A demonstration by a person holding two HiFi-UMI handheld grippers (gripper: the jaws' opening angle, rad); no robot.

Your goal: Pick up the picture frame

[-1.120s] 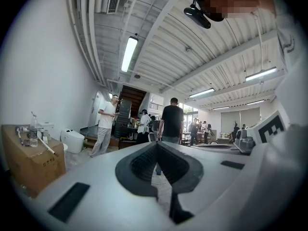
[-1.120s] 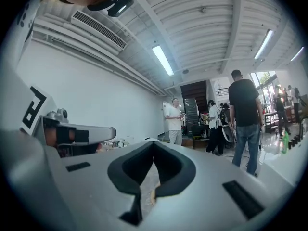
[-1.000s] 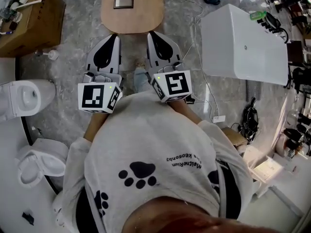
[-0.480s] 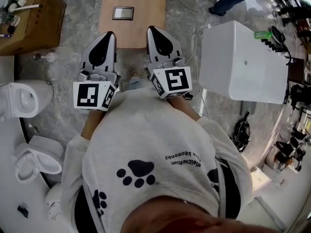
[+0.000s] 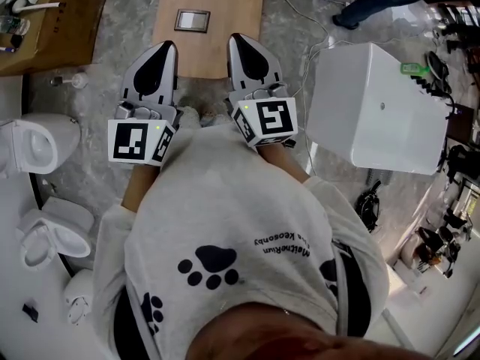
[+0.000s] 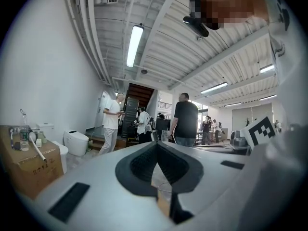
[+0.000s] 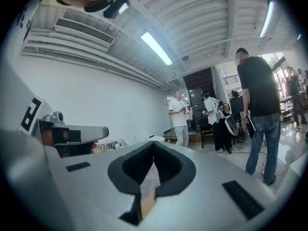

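Dark-edged picture frame (image 5: 193,20), tan table (image 5: 234,2), seemingly marbled grey floor (image 5: 112,58)

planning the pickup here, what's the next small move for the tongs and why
Probably carry the left tongs forward across the table toward the picture frame. The frame lies flat ahead of both tips, untouched, and looks slightly nearer the left one. The left tongs and the right tongs are both shut and empty, so opening can wait until the frame is within reach.

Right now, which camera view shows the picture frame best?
The head view. It shows the picture frame whole from above, lying flat on the wooden table. The left gripper view and the right gripper view look level across the room, and the frame shows in neither.
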